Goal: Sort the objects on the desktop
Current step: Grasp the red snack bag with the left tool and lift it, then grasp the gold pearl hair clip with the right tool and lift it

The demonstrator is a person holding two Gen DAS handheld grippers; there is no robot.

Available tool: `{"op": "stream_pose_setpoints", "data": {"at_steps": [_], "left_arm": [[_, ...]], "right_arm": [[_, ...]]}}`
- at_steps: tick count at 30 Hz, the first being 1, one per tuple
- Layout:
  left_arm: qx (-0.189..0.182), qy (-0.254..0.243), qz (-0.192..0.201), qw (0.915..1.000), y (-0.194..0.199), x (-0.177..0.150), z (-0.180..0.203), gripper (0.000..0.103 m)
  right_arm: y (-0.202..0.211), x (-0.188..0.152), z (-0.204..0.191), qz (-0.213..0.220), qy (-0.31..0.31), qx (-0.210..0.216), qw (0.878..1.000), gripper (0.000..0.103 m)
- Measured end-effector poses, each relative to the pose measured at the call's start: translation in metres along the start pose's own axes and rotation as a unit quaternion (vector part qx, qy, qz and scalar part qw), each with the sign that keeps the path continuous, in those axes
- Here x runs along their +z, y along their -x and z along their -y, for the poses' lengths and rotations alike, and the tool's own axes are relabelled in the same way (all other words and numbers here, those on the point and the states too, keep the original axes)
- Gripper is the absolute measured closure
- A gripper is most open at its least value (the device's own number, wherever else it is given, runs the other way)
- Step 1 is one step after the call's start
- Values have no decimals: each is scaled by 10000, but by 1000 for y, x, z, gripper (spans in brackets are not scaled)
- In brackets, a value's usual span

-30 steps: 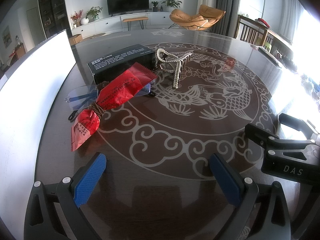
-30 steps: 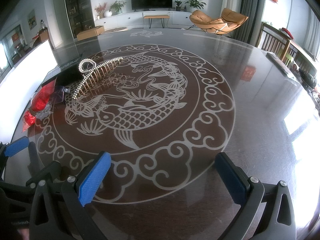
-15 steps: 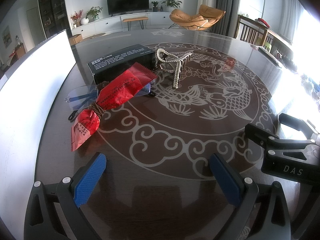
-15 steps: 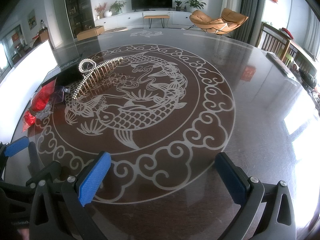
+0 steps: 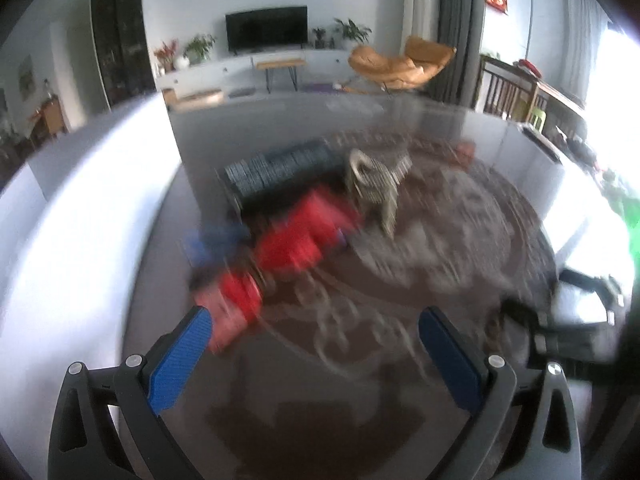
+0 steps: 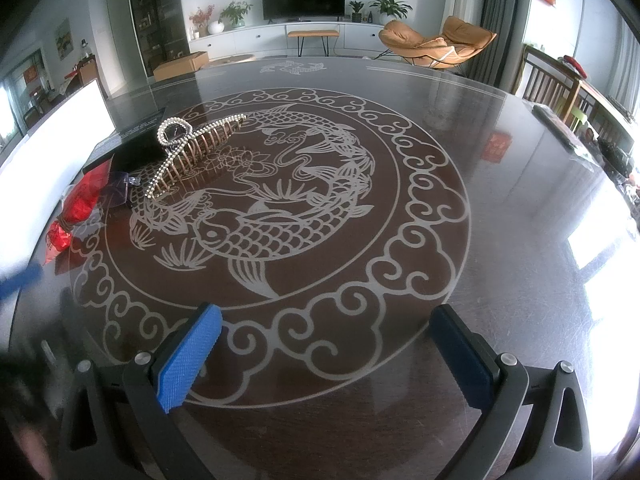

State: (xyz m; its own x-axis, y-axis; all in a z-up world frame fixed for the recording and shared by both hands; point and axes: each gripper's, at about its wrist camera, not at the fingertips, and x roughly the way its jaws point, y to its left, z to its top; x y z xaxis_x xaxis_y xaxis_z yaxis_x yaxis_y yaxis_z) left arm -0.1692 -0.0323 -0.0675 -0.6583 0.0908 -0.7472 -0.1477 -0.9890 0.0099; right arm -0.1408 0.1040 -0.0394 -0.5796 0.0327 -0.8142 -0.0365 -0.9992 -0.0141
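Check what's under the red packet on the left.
Clear glasses lie under the red packet, a lens and a dark arm tip poking out toward the hair clip. The rest of the frame is covered; the black box sits behind.

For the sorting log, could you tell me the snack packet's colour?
Red snack packet, clearest in the right wrist view.

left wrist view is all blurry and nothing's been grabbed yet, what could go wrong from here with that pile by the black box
1. The left gripper is open and the view is smeared; closing at speed could miss the red packet or shove it.
2. The red packet, clear glasses and pearl hair claw crowd against the black box, so one grab may drag a neighbour.
3. The glossy table may let a nudged item slide.
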Motion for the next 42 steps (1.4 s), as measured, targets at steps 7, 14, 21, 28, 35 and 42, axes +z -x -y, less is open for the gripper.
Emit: {"op": "stream_pose_setpoints", "data": {"at_steps": [7,14,21,28,35,42], "left_arm": [[168,-438,-486,9977,-57,30,1,33],[-460,-150,-370,9981,-20,0,0,85],[-475,-20,-448,9979,-3,-31,0,81],[-181,-270,-228,9992,-8,-36,-3,69],[-379,19,-222,9990,-7,-38,-17,78],[-300,-26,-227,9993,-7,-41,-15,78]], "right_arm": [[0,0,0,-1,0,1,10000,0],[0,0,0,0,0,1,10000,0],[0,0,0,-1,0,1,10000,0],[0,0,0,1,1,1,10000,0],[0,0,0,0,0,1,10000,0],[0,0,0,0,0,1,10000,0]]}}
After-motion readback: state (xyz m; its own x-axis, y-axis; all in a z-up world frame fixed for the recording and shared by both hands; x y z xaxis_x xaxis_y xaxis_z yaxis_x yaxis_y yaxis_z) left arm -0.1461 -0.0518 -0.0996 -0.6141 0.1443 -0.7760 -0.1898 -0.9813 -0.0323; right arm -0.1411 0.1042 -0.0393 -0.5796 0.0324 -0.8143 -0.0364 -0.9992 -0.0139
